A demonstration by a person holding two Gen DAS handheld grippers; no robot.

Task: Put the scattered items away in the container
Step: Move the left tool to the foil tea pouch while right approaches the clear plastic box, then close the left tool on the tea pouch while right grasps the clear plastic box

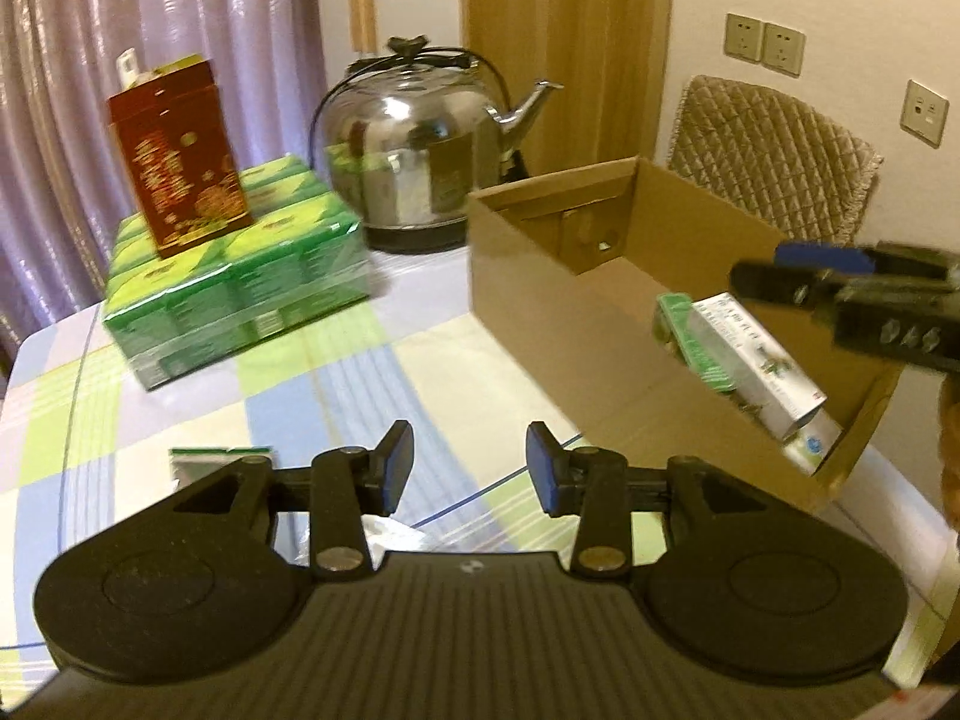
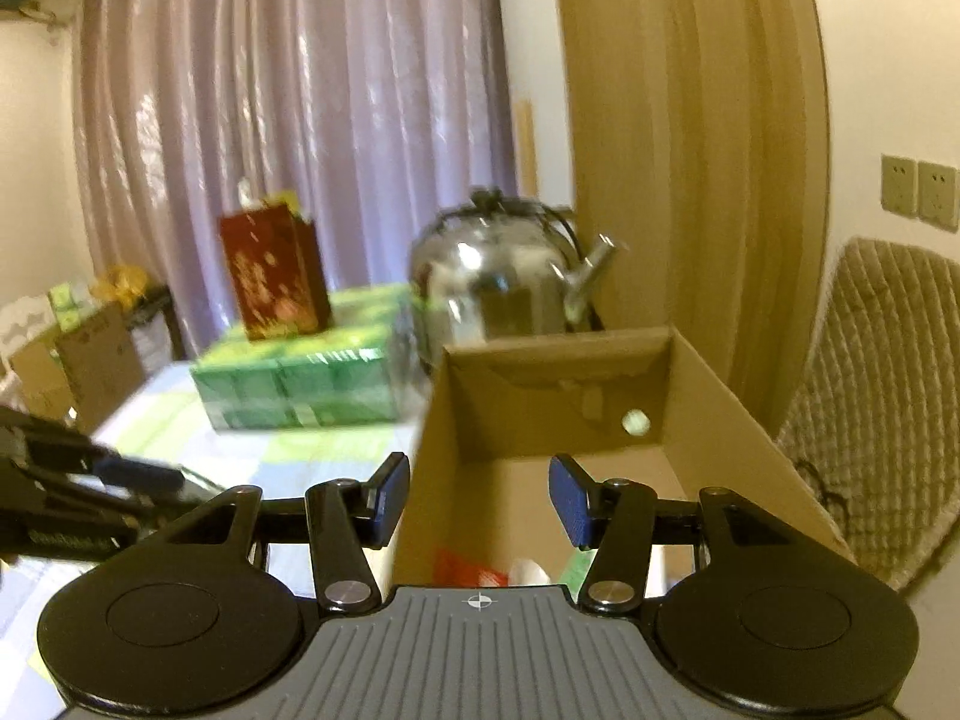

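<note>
Hovering over the table (image 1: 336, 360), the left gripper (image 1: 470, 461) has its fingers (image 1: 397, 456) spread with nothing between them. Just below and behind its left finger a small green-topped packet (image 1: 198, 461) lies on the checked cloth, and some crumpled clear wrapping (image 1: 393, 531) shows under the gripper body.

Right gripper (image 2: 479, 495) sits above the near end of the cardboard box (image 2: 726, 396), fingers (image 2: 569, 501) also apart and empty. In the left wrist view it enters from the right edge over the box (image 1: 528, 276), with a white and green carton (image 1: 744, 354) tilted directly beneath it; can't tell if the carton is resting on the box contents or in mid-air, view is blurred. Another pale item lies under it against the near box wall.

Inside the box, right wrist view: something red (image 2: 465, 570), something white (image 2: 531, 570) and a green edge at the near end, all partly hidden by the gripper. The far half of the box floor is bare.

Beyond the box: steel kettle (image 1: 420, 150) on its base, touching distance from the box's far corner. Left of it, a shrink-wrapped green pack (image 1: 240, 294) with a dark red tin (image 1: 177, 162) standing upright on top. A quilted chair back (image 1: 774, 156) is behind the box, with a purple curtain (image 1: 150, 30) behind the table.
</note>
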